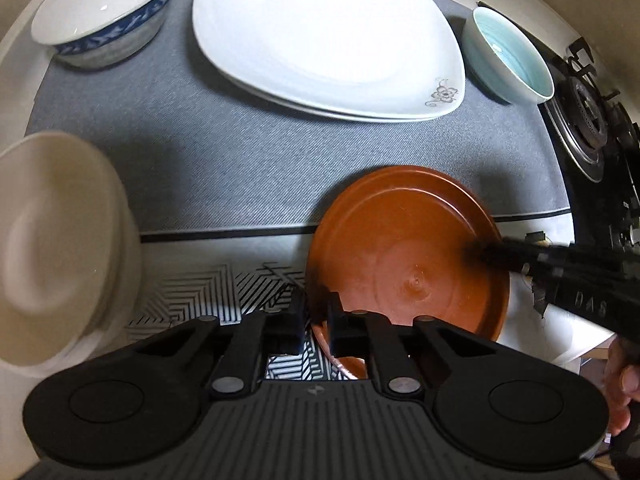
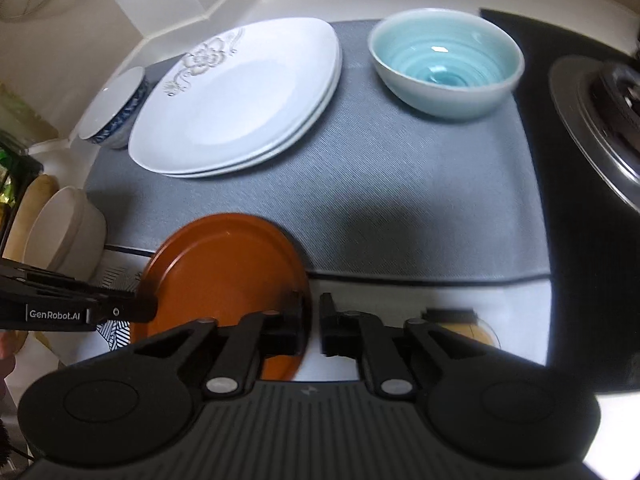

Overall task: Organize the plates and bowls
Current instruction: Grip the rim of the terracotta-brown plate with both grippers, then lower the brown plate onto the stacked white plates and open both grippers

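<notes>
Left wrist view: the left hand-held gripper (image 1: 316, 312) pinches the brown plate (image 1: 408, 256) rim at the surface's front edge; the right hand-held gripper (image 2: 314, 314) also straddles that rim, jaws slightly apart.

Soft daylight, glare on white plates (image 1: 320, 36), blurred, fisheye-bent edges.

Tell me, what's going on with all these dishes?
A person is sorting dishes with a handheld gripper in each hand. The left gripper is clamped on the near rim of a brown plate, and the right gripper straddles its opposite rim. Two white plates sit stacked on the grey mat, bowls around them.
</notes>
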